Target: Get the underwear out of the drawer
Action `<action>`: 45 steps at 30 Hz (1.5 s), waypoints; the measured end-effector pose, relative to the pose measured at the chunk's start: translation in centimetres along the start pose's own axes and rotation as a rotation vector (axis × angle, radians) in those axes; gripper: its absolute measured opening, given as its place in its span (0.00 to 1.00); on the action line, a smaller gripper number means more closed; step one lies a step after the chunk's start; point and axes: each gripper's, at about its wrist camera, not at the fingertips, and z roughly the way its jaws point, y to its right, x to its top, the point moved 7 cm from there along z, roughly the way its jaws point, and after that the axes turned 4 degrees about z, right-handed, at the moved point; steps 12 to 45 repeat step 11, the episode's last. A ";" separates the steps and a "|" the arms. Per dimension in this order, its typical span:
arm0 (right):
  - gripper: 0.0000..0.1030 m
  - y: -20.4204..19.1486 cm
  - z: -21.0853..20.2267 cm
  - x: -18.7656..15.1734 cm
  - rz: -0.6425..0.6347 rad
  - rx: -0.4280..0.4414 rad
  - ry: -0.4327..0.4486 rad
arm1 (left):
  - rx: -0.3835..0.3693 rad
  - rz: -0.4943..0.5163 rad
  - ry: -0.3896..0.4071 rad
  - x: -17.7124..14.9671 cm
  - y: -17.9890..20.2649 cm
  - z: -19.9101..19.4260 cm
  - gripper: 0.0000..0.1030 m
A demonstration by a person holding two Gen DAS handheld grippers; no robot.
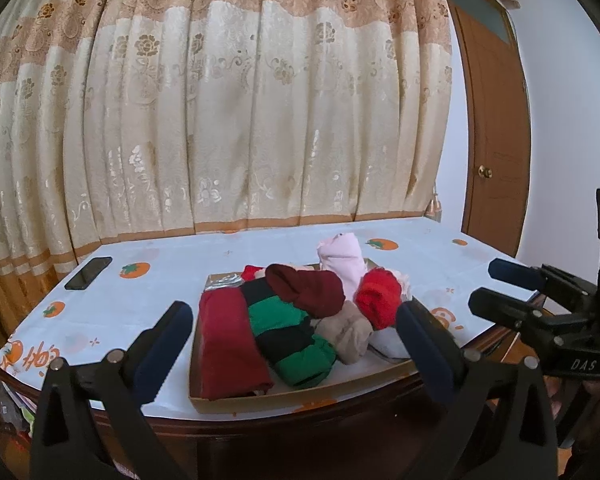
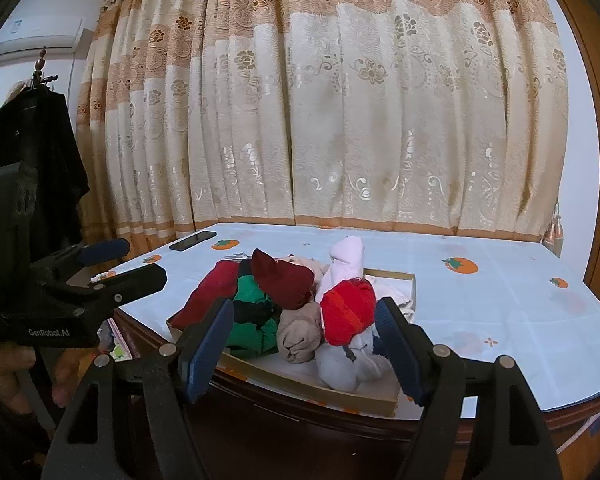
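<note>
A shallow cardboard drawer (image 1: 300, 394) (image 2: 320, 394) sits on the near edge of the table. It holds a heap of underwear: a folded dark red piece (image 1: 228, 340) (image 2: 216, 288), a green-and-black striped one (image 1: 288, 336) (image 2: 252, 320), a maroon roll (image 1: 308, 288), a pink piece (image 1: 342, 258), a bright red roll (image 1: 378, 298) (image 2: 350, 312), a beige roll (image 2: 300, 332) and a white one (image 2: 340, 364). My left gripper (image 1: 293, 309) (image 2: 142, 262) hovers open before the drawer. To its right my right gripper (image 2: 304, 308) (image 1: 484, 284) is also open, holding nothing.
The table wears a white cloth with orange fruit prints (image 1: 440, 256). A black phone (image 1: 88, 273) (image 2: 192, 240) lies at its far left. A patterned curtain (image 1: 260, 120) hangs behind, a brown door (image 1: 496, 140) stands right, and a dark coat (image 2: 32, 152) hangs left.
</note>
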 end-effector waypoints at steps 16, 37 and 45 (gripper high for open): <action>0.73 0.0 0.3 -0.5 0.008 0.006 -0.015 | 0.001 0.012 -0.005 -0.5 0.0 0.1 1.00; 0.73 0.0 0.3 -0.5 0.008 0.006 -0.015 | 0.001 0.012 -0.005 -0.5 0.0 0.1 1.00; 0.73 0.0 0.3 -0.5 0.008 0.006 -0.015 | 0.001 0.012 -0.005 -0.5 0.0 0.1 1.00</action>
